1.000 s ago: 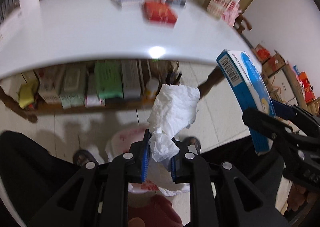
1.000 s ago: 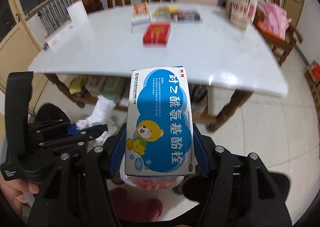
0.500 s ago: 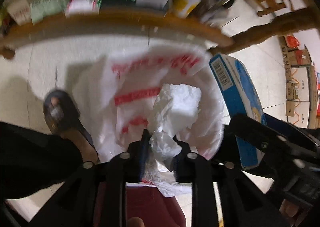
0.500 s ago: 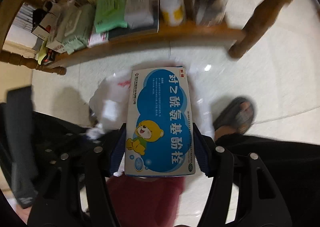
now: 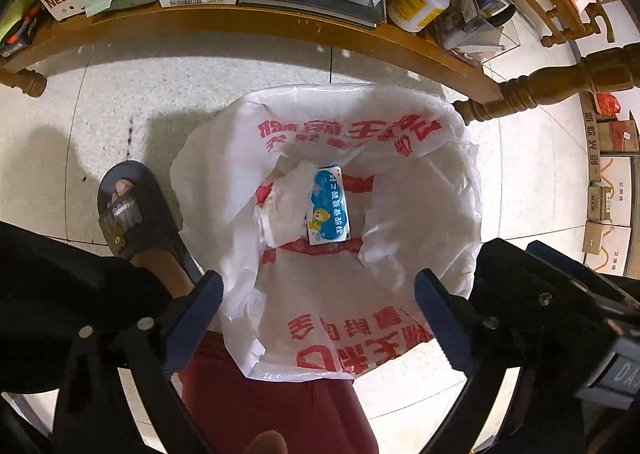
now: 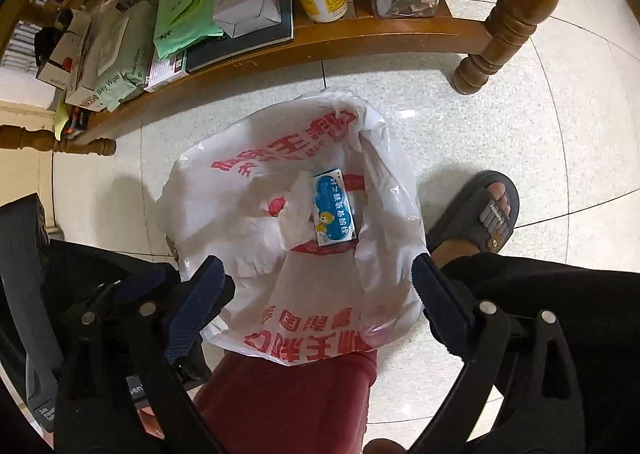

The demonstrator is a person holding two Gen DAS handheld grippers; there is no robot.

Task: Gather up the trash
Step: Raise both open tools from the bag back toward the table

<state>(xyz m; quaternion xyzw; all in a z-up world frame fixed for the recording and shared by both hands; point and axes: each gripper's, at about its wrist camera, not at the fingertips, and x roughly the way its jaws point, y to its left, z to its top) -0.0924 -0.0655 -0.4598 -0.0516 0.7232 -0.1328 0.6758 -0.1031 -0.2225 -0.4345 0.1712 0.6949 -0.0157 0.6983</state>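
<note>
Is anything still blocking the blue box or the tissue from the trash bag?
Nothing visible. The blue box and tissue already lie inside the trash bag, below the opening, empty left gripper and right gripper.

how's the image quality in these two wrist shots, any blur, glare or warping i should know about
Left wrist view: sharp; fisheye bends the wooden shelf into an arc, corners go black, and a soft shadow lies on the floor left of the white bag. Right wrist view: also sharp, with the shelf curved, mild sheen on the floor tiles, and readable print on the blue box.
</note>
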